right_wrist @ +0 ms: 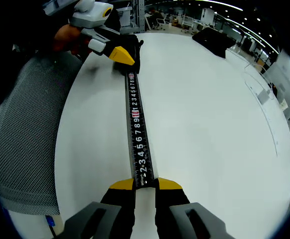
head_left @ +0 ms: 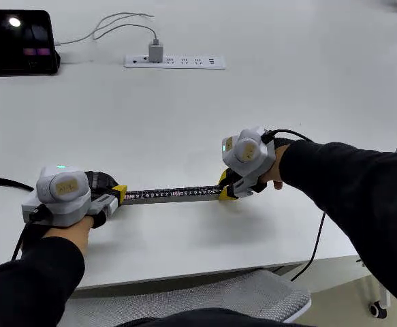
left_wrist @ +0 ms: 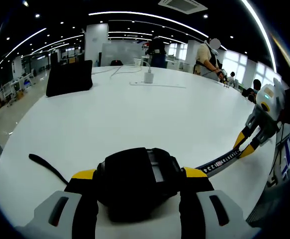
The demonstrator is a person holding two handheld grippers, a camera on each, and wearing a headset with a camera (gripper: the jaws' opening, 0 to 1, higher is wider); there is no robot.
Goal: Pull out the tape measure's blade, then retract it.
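The black tape measure case lies on the white table at the front left, with my left gripper shut on it. In the left gripper view the case sits between the yellow-tipped jaws of the left gripper. The dark numbered blade is drawn out flat along the table to the right. My right gripper is shut on the blade's end. In the right gripper view the blade runs from the right gripper up to the case.
A white power strip with a charger and cable lies at the back. A black tablet stands at the back left. A black strap lies left of the case. A grey mesh chair sits under the table's front edge.
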